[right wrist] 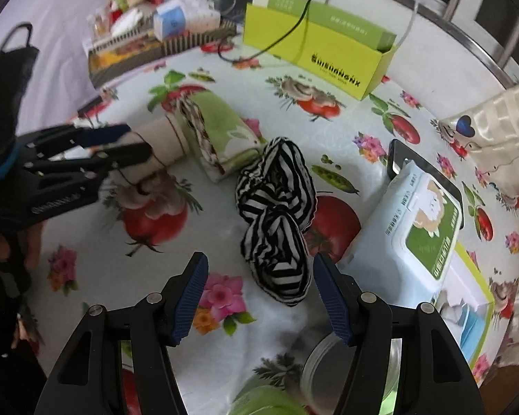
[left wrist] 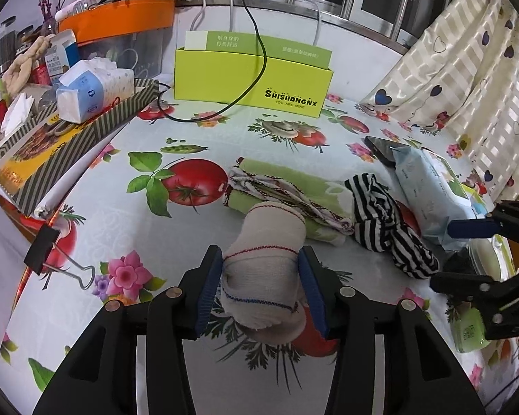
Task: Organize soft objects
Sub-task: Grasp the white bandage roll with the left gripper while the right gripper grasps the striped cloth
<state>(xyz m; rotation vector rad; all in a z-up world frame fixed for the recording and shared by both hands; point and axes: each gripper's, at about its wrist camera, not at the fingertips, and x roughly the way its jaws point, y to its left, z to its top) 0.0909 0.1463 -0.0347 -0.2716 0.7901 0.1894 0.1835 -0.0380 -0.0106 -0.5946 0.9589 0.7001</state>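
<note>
The left tool has its pads apart on either side of a rolled beige sock, which lies on the bench; whether the pads press it cannot be told. The right tool stands apart, with the near end of a black-and-white striped cloth between its fingers, untouched. Below it sits a round tin. Just behind the sock lies a folded green towel. A wet-wipes pack crowds the striped cloth's right, partly covering a phone. Farther back stands an open lime-green box, a black cable draped over it, beside a striped tray.
</note>
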